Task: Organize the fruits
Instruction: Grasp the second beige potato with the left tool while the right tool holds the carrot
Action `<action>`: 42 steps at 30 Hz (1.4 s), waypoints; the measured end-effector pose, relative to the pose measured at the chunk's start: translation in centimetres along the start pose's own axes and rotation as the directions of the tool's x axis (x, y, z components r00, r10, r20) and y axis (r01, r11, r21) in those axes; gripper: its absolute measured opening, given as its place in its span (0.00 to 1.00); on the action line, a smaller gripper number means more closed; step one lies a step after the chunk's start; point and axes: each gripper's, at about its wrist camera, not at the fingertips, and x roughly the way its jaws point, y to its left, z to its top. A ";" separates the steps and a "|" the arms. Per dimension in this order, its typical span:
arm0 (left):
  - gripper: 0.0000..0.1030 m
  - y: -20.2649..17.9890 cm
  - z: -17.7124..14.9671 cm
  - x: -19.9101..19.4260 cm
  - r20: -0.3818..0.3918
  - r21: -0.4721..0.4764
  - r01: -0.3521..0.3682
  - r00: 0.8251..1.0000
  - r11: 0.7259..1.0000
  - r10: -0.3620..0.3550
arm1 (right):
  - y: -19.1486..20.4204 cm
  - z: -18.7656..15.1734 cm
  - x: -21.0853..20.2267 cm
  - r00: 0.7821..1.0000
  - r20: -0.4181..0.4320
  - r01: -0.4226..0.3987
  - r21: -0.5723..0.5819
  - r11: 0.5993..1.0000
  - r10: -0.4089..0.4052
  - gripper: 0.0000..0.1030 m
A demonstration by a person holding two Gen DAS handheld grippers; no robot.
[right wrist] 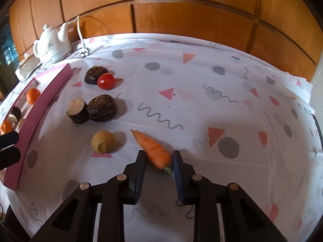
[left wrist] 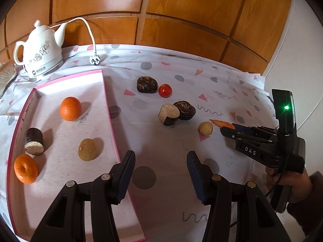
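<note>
Right wrist view: the right gripper has its jaws partly apart around the thick end of a carrot lying on the patterned tablecloth; whether the pads press it cannot be told. Just left of the carrot sits a pale round fruit. Farther on lie a cut dark cylinder touching a dark wrinkled fruit, then a red tomato against another dark fruit.

In the left wrist view, the left gripper hangs wide open and empty, its left finger over the rim of a pink-edged tray. The tray holds two oranges, a dark cut piece and a tan fruit. The right gripper's body reads "DAS", with a green light above it. Farthest back stands a white kettle with a floral print and a small logo too blurred to read, and its plug.
</note>
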 end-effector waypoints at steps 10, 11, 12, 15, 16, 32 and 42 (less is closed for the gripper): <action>0.38 -1.9 0.6 2.8 -0.064 0.017 0.036 0.997 0.999 -0.035 | -0.8 -0.3 0.0 0.999 0.041 0.030 0.042 0.999 -0.031 0.26; 0.37 -2.2 0.7 3.0 -0.063 0.027 0.039 0.997 0.999 -0.037 | -1.0 -0.4 0.0 0.998 0.044 0.044 0.054 0.998 -0.046 0.26; 0.35 -2.7 0.8 3.3 -0.060 0.043 0.042 0.997 0.998 -0.040 | -1.2 -0.4 0.0 0.998 0.047 0.048 0.066 0.997 -0.052 0.26; 0.31 -4.2 1.2 4.1 -0.063 0.079 0.060 0.996 0.995 -0.056 | -1.7 -0.5 0.0 0.996 0.049 0.072 0.093 0.993 -0.076 0.26; 0.31 -4.7 1.3 4.4 -0.063 0.087 0.066 0.996 0.994 -0.060 | -1.7 -0.5 0.0 0.996 0.049 0.072 0.092 0.993 -0.077 0.26; 0.31 -8.4 3.2 8.9 -0.087 0.118 0.074 0.994 0.990 -0.064 | -2.1 -0.8 0.0 0.997 0.061 0.045 0.112 0.993 -0.052 0.26; 0.26 -8.4 2.9 9.5 -0.039 0.108 0.041 0.999 0.993 -0.037 | -2.0 -0.8 0.1 0.997 0.060 0.050 0.109 0.993 -0.057 0.26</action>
